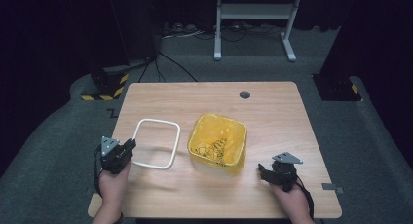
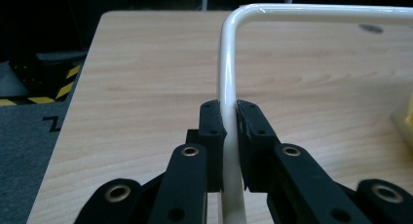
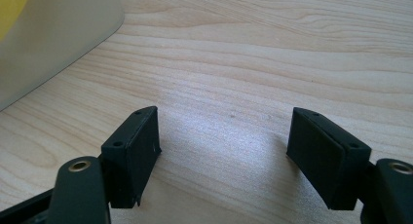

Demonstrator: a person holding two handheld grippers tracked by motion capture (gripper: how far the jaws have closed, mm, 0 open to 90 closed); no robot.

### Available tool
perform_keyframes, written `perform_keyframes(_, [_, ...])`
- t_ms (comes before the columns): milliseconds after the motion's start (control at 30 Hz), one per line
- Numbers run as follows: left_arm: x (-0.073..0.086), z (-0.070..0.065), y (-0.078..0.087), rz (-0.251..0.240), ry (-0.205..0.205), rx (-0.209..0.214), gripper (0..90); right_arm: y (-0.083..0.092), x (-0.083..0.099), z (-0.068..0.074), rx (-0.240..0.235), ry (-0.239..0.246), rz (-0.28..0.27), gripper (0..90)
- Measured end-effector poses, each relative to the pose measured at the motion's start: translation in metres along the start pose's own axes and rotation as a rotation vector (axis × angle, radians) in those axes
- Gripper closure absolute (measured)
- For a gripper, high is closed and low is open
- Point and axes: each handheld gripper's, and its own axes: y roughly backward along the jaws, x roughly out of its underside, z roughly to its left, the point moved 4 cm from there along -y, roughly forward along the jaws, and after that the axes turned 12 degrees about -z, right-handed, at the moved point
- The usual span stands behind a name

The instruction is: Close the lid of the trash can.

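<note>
Dark curtains all round, and a pale wooden table (image 1: 272,112) under the lights. Left gripper (image 1: 127,148) has its jaws clenched on the near-left edge of the white frame (image 1: 173,141), which sits left of the yellow-lined bin (image 1: 217,145) and looks lifted just off the wood at that side. From the left gripper view the frame (image 2: 227,63) reads as a thin, stiff, glossy rail: light, I'd say, but slick, so a pinch on a straight run like this beats a rounded corner. Held at one edge, it may well swing. Right gripper (image 1: 263,173) waits near-right of the bin, jaws spread wide and holding nothing, low over bare wood.
</note>
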Motion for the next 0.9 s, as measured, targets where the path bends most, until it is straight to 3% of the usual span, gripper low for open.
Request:
perform_keyframes(500, [-0.032, -0.022, 0.014, -0.103, -0.004, 0.02, 81.6, 0.0, 0.0, 0.0, 0.004, -0.001, 0.001, 25.8])
perform_keyframes(600, [-0.037, -0.031, 0.015, -0.121, 0.011, 0.037, 81.6, 0.0, 0.0, 0.0, 0.01, 0.004, 0.001, 24.3])
perform_keyframes(800, [-0.044, -0.053, 0.012, -0.127, 0.004, 0.077, 81.6, -0.001, 0.0, 0.002, 0.026, 0.003, 0.002, 22.2])
perform_keyframes(900, [-0.046, -0.065, 0.008, -0.126, 0.002, 0.095, 81.5, -0.001, 0.0, 0.004, 0.025, 0.024, 0.001, 18.2])
